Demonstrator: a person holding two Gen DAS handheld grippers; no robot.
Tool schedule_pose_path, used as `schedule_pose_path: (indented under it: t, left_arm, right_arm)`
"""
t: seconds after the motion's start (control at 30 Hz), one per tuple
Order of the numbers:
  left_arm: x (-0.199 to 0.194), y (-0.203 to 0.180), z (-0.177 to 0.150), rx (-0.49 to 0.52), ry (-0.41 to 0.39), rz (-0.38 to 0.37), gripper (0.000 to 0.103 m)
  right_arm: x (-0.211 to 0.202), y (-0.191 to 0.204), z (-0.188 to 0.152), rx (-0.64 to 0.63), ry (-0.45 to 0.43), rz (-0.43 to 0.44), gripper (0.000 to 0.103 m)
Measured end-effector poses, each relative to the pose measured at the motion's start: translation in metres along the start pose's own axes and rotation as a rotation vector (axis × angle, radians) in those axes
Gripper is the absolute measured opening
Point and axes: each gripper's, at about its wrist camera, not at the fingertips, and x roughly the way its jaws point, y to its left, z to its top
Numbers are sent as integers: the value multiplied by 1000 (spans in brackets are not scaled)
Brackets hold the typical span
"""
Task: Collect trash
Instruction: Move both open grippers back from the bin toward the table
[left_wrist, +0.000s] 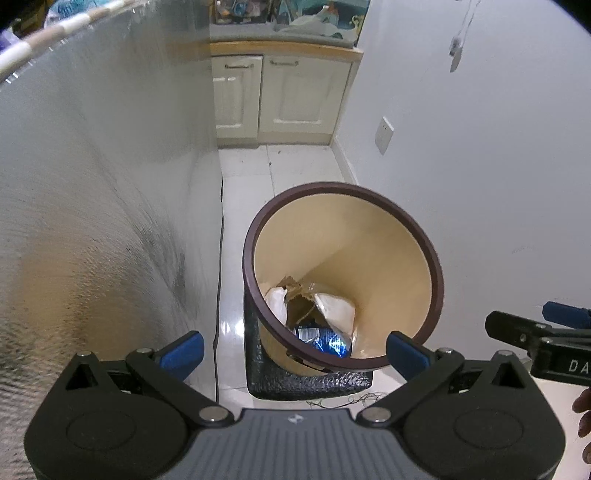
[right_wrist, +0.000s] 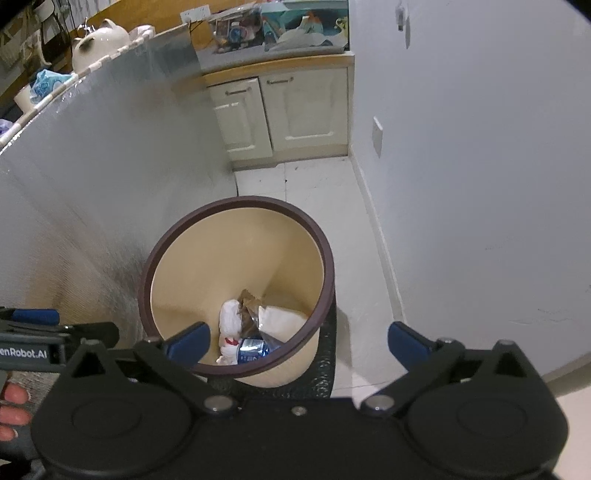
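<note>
The left gripper (left_wrist: 295, 347) occupies the lower part of the left wrist view, its blue-tipped fingers (left_wrist: 186, 349) spread wide with nothing between them. The right gripper (right_wrist: 297, 341) sits in the lower part of the right wrist view, likewise spread wide and holding nothing. Each gripper also appears at the edge of the other's view: the right one at the lower right of the left wrist view, the left one at the lower left of the right wrist view.

The round cream plastic waste bin with a dark brown rim (left_wrist: 391, 258) stands on a black textured mat (left_wrist: 317, 384) on the white tiled floor (left_wrist: 288, 162), in the centre of both views, just below and ahead of both grippers. The bin (right_wrist: 229, 258) lies between a tall brushed-metal panel (left_wrist: 103, 177) at the left and a pale grey wall (left_wrist: 480, 166) at the right.

At the bottom of the bin lies the trash: a crumpled white paper wad (right_wrist: 231, 314), a torn brown paper piece (right_wrist: 249, 301), a white flat packet (right_wrist: 282, 321) and a blue-labelled crushed wrapper (right_wrist: 253, 349).

Cream cabinet doors with metal handles (left_wrist: 284, 96) fill the upper centre of the frame, under a wooden-edged counter (left_wrist: 288, 48).
</note>
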Motion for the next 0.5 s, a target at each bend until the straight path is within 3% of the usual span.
schedule_pose_path:
  t: [0.5]
  left_arm:
    - [-82,2,-18,28,-179,-38,103]
  right_arm:
    - [-83,6,-21,19,-164,-36,103]
